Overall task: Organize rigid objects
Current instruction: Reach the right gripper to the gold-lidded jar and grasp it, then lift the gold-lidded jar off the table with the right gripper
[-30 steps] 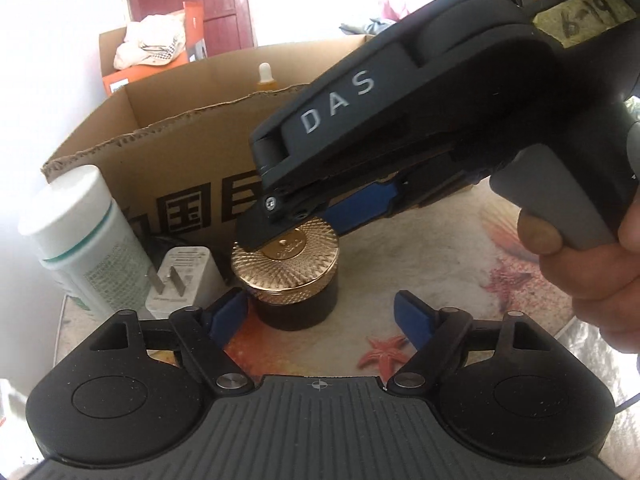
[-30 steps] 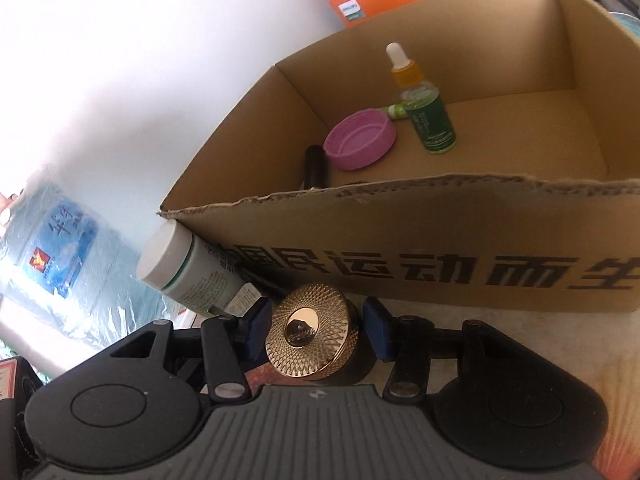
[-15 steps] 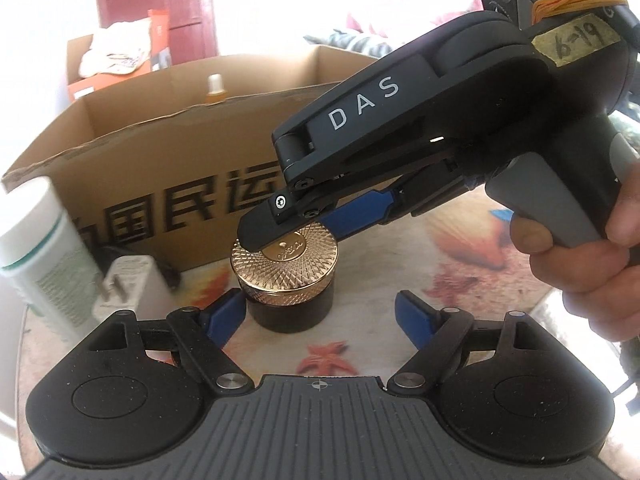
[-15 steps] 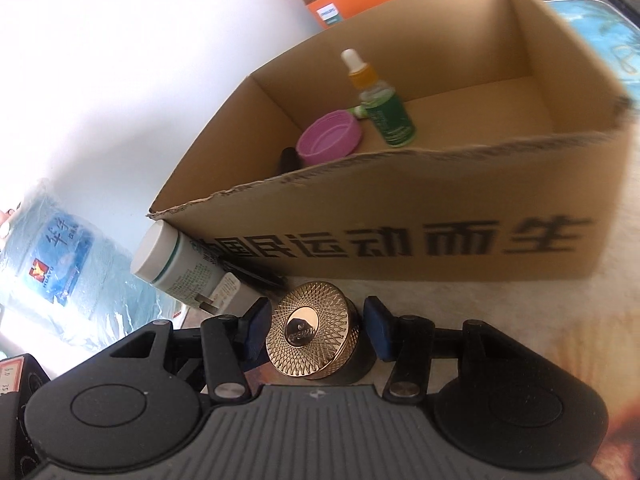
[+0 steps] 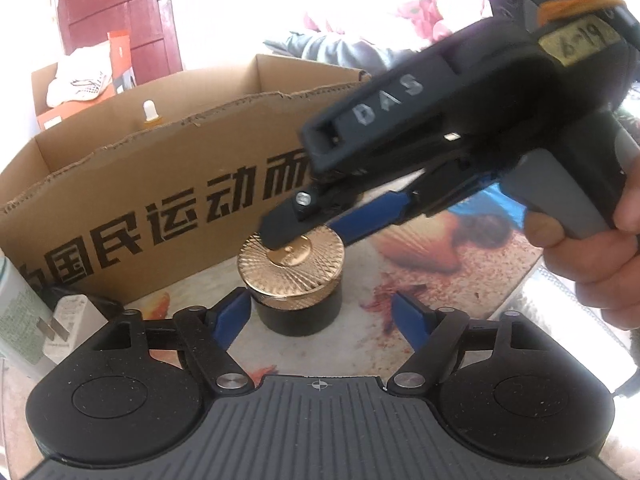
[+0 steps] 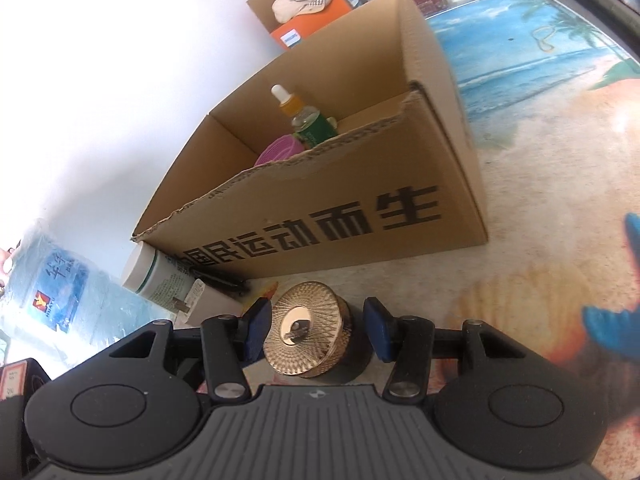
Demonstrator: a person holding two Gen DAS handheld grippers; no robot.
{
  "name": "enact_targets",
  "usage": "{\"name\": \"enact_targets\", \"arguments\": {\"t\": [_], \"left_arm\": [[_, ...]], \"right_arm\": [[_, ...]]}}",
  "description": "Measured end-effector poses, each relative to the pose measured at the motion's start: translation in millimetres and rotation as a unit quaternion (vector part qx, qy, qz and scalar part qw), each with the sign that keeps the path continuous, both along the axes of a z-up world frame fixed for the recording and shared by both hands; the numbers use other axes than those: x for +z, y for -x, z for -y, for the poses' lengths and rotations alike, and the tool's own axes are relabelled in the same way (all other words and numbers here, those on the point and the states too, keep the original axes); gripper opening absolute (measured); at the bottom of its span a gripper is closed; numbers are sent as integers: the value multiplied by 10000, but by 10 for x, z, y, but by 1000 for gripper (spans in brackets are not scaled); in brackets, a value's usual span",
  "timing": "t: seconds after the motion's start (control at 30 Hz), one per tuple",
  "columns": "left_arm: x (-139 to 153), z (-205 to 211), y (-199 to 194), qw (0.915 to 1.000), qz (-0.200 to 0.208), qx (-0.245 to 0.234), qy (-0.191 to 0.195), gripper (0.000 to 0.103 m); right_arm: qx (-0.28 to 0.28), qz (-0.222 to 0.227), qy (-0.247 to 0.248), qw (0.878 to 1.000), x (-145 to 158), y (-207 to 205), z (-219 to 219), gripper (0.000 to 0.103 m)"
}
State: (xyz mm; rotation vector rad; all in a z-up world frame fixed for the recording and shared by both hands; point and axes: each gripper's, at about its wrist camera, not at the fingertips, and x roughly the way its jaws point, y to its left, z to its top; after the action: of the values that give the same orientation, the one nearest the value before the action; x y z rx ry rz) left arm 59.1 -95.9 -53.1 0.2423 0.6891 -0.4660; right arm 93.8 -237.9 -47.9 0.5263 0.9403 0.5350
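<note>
A dark jar with a gold ribbed lid (image 5: 291, 276) stands on the beach-print table, just in front of the cardboard box (image 5: 160, 200). My right gripper (image 6: 318, 328) reaches in from the upper right and is shut on the jar (image 6: 306, 328) at its lid. A hand (image 5: 592, 248) holds that tool. My left gripper (image 5: 320, 316) is low behind the jar. Its jaws are closing with the jar between them, and the pads do not press on it; the left fingertip (image 5: 234, 308) is nearest.
The box (image 6: 320, 208) holds a green dropper bottle (image 6: 312, 128) and a pink dish (image 6: 280, 152). A white bottle (image 6: 156, 276) and a white plug (image 5: 68, 324) sit at its left end. A water jug (image 6: 52, 280) stands further left, and an orange carton (image 6: 312, 12) behind.
The jar, held by the right gripper, has slid right along the box front, away from the plug and the white bottle. The left gripper followed and its jaws narrowed a little.
</note>
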Motion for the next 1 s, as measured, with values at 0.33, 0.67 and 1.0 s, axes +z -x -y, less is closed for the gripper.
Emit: {"name": "enact_targets", "arguments": {"t": [0.33, 0.67, 1.0], "left_arm": [[-51, 90, -218, 9989, -1, 66, -456, 72], [-22, 153, -332, 9988, -111, 226, -423, 58], [13, 160, -446, 9980, -358, 346, -384, 58]], "right_arm": [[-6, -70, -168, 9998, -87, -24, 65, 54], [104, -161, -249, 9995, -111, -22, 26, 50], [89, -199, -210, 9995, -103, -43, -24, 50]]}}
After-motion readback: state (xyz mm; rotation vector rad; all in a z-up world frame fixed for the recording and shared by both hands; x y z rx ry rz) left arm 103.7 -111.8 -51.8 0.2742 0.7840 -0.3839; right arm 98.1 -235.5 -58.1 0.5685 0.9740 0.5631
